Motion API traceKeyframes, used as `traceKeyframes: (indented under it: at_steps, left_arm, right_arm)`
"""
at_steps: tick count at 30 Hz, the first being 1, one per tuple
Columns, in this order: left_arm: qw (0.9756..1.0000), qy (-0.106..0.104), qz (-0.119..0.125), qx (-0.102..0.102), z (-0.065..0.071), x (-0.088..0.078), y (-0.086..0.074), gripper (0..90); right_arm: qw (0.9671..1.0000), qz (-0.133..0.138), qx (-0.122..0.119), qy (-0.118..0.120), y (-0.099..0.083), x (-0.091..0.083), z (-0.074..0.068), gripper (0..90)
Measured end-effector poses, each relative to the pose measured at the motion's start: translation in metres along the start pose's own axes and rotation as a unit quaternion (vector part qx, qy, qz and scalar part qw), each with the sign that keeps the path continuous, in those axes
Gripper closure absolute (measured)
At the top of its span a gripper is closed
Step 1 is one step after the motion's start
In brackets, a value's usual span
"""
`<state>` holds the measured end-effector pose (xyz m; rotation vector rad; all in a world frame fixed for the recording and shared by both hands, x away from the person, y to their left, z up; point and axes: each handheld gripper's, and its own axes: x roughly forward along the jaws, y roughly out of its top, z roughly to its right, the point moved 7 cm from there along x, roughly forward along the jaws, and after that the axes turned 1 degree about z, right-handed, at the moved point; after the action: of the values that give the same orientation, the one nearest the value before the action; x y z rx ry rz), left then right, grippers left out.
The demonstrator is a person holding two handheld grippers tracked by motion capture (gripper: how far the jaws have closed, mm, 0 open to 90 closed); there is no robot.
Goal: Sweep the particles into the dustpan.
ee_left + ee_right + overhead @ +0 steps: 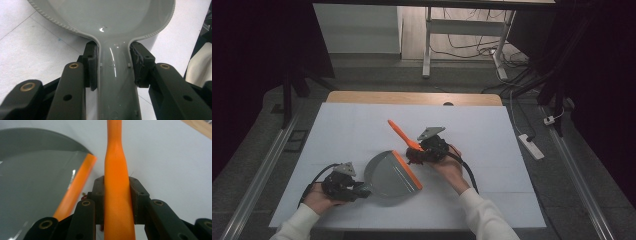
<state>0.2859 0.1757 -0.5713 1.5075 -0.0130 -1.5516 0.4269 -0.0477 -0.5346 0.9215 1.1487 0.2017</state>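
Grey dustpan (388,175) flat on the white surface (362,130), orange lip (407,170) along its open edge turned toward the right gripper (414,156). Left gripper (362,190) at the dustpan's near-left side, fingers (91,66) clenched on the dustpan's grey handle (116,82), one pad pressing each flank just behind the pan's ribbed rim. Right gripper just beside the orange lip, fingers (136,200) clenched on the orange brush handle (117,195), which runs between the pads and tapers away from the dustpan toward the far side of the surface. Brush (404,137) slanted, handle end raised and pointing up-left of the dustpan's lip; bristle end hidden behind the right gripper. Sleeved forearms entering from the near edge, one on each side of the dustpan.
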Motion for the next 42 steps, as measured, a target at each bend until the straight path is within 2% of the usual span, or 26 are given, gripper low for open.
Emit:
traceKeyframes:
  at_steps: [6, 9, 15, 20, 22, 26, 30, 33, 35, 38, 42]
  left_arm:
    - [1.0000, -0.001, 0.000, -0.001, 0.000, 0.000, 0.000, 61.9]
    - [1.0000, -0.001, 0.000, -0.001, 0.000, 0.000, 0.000, 61.8]
    - [1.0000, -0.002, -0.001, 0.000, 0.000, 0.000, 0.000, 61.9]
    - [1.0000, -0.002, -0.002, 0.001, 0.000, 0.000, 0.000, 61.8]
    - [1.0000, -0.002, -0.002, 0.001, 0.000, 0.001, 0.000, 61.9]
    - [1.0000, -0.002, -0.002, 0.000, 0.000, 0.001, 0.000, 61.9]
    - [1.0000, -0.002, -0.002, 0.000, 0.000, 0.001, -0.001, 61.9]
    - [1.0000, -0.002, -0.002, 0.000, 0.000, 0.001, -0.001, 61.9]
    - [1.0000, -0.002, -0.001, -0.001, 0.000, 0.001, 0.000, 61.8]
    - [1.0000, -0.002, -0.001, -0.001, 0.000, 0.001, -0.001, 61.9]
    - [1.0000, -0.002, -0.002, 0.001, 0.000, 0.001, -0.001, 61.9]
  right_arm:
    - [0.9996, -0.001, -0.023, 0.017, 0.003, 0.002, -0.013, 69.8]
    - [0.9993, 0.000, -0.023, 0.031, 0.005, 0.003, -0.020, 69.9]
    - [0.9986, 0.003, -0.035, 0.039, 0.009, 0.003, -0.032, 69.8]
    - [0.9960, 0.020, -0.035, 0.080, 0.017, -0.001, -0.045, 69.9]
    - [0.9952, 0.032, -0.037, 0.085, 0.021, -0.005, -0.047, 69.9]
    - [0.9964, 0.058, -0.021, 0.058, 0.027, -0.017, -0.036, 69.9]
    - [0.9976, 0.061, 0.006, 0.031, 0.024, -0.023, -0.017, 69.9]
    - [0.9985, 0.050, 0.023, 0.008, 0.017, -0.022, -0.003, 69.9]
    - [0.9988, 0.042, 0.025, -0.005, 0.013, -0.020, 0.003, 69.9]
    - [0.9989, 0.025, 0.037, -0.014, 0.004, -0.015, 0.011, 69.9]
    - [0.9991, 0.009, 0.036, -0.019, -0.003, -0.008, 0.016, 69.9]
